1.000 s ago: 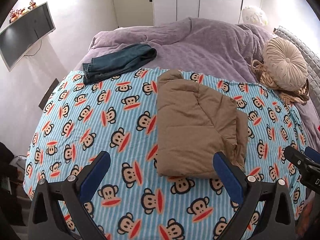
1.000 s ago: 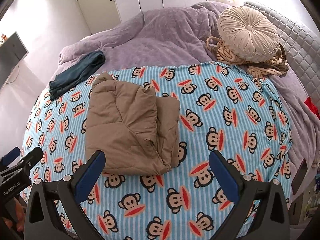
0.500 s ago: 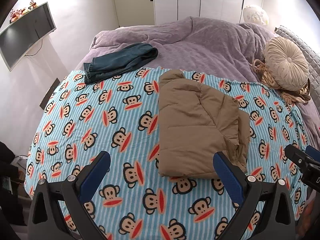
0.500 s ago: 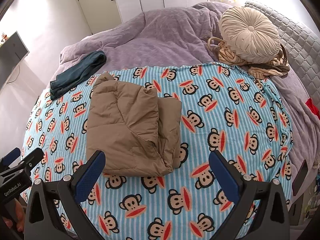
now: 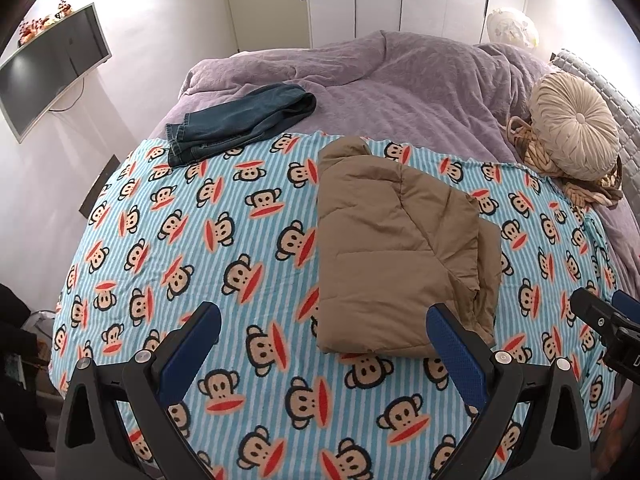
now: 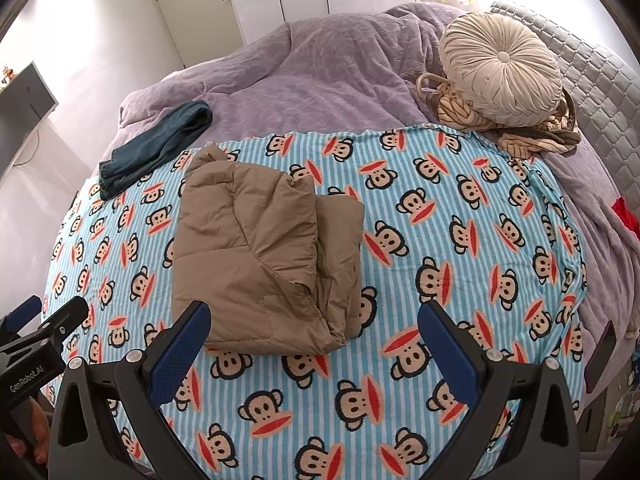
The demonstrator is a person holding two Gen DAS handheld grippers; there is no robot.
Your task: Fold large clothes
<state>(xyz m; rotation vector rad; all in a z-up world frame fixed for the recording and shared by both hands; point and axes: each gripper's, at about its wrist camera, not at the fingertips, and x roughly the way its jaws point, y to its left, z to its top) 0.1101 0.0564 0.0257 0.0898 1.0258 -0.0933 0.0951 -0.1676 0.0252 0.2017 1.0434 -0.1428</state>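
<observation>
The left gripper point(image 6: 44, 336) seemingly reads "GenRobot.AI" on its side.

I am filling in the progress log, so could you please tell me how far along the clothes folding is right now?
Done, it seems: the tan puffer jacket lies folded in a compact bundle on the monkey-print blanket. In hand: nothing; the left gripper and right gripper both hover open and empty. Possibly left: the dark jeans at the blanket's far edge, only loosely folded.

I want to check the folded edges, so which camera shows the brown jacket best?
The right wrist view: the jacket lies nearly whole, layered right edge and near corner in the open. In the left wrist view the jacket is as large, but the left gripper's right finger hides its near right corner.
</observation>
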